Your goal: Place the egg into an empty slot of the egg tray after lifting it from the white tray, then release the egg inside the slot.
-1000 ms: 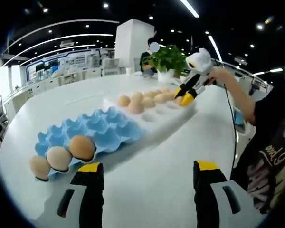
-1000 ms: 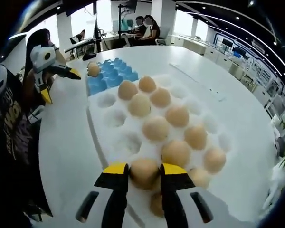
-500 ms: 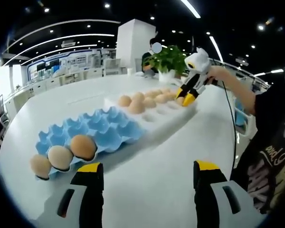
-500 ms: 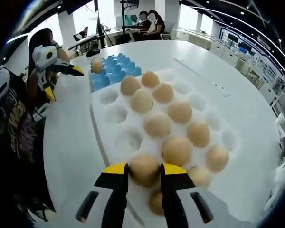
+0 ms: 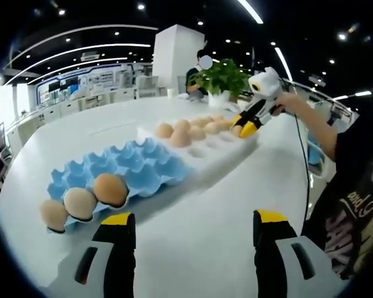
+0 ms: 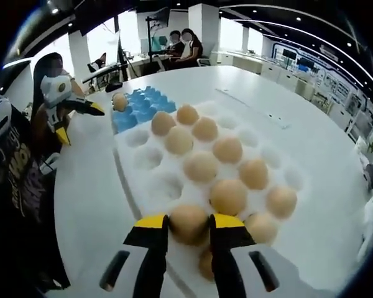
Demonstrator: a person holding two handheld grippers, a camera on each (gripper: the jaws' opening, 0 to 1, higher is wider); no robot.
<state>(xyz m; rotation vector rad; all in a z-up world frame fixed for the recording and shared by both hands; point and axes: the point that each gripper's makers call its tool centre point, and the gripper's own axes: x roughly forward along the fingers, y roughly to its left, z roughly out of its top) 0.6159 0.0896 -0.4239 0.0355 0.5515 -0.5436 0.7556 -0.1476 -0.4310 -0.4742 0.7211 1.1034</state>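
My right gripper is shut on a brown egg, held just above the near end of the white tray, which carries several more eggs. In the left gripper view that same gripper shows far off over the white tray. The blue egg tray lies beyond my left gripper, which is open with nothing between its jaws. Three eggs fill the blue tray's near-left slots. The blue tray also shows past the white tray's far end in the right gripper view.
Both trays rest on a large white round table. A potted plant stands at its far edge. A person's arm and dark shirt are at the right. People sit at desks beyond the table.
The egg has lifted slightly off the white tray in my right gripper, and that gripper has risen a little. My left gripper has stayed put.
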